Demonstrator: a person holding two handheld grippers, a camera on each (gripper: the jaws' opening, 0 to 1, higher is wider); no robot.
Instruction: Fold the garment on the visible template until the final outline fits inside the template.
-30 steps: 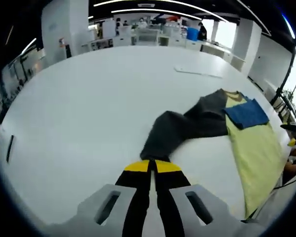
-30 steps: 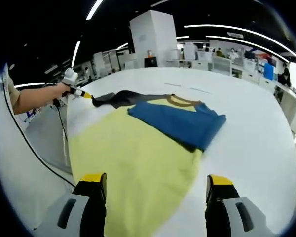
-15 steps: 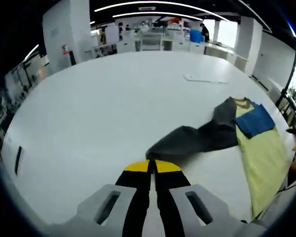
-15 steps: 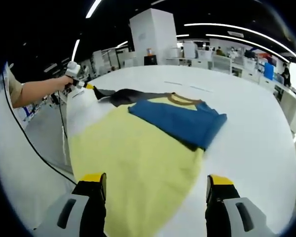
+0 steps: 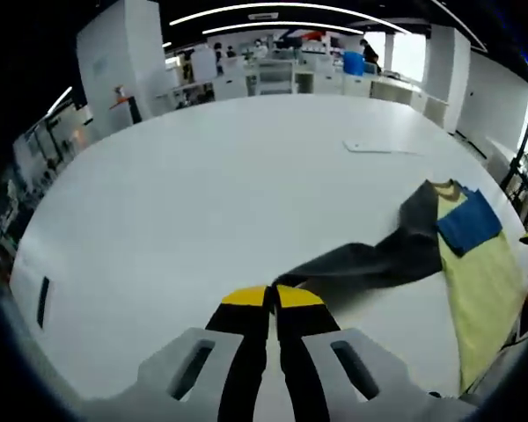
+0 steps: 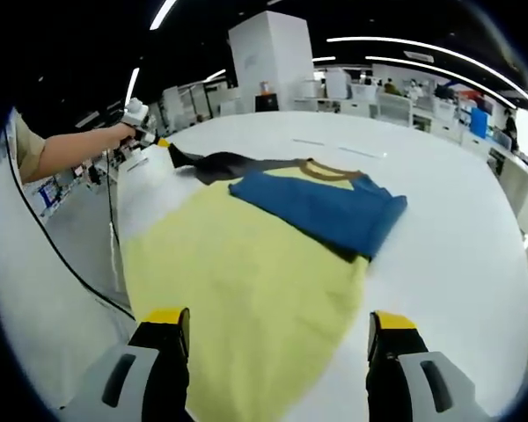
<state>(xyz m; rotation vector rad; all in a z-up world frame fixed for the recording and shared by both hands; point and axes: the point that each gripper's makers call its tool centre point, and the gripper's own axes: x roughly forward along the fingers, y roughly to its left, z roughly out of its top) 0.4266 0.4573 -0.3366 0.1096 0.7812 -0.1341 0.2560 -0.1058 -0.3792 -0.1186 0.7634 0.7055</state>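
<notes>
- A wide white desk (image 5: 202, 185) is filling the foreground of a large open office, with long ceiling light strips, white pillars and rows of workstations at the back.
- A thin flat white sheet (image 5: 383, 147) is lying on the far part of the desk, well apart from the garment.
- A garment (image 6: 246, 264), a shirt with a yellow body, is lying flat on the desk near its edge. In the right gripper view its long axis is running away from the camera, the brown-trimmed collar (image 6: 327, 169) at the far end and the hem nearest.
- One blue sleeve (image 6: 321, 207) is lying folded across the yellow chest.
- The other sleeve, dark grey (image 5: 374, 259), is stretching out sideways from the shoulder in a long taut band.
- The left gripper (image 5: 271, 297) has its yellow-tipped fingers closed on the end of the grey sleeve; in the right gripper view a person's hand (image 6: 128, 132) is holding it at the desk's edge.
- The right gripper (image 6: 268, 321) is hovering over the hem, its fingers spread wide and gripping nothing.
</notes>
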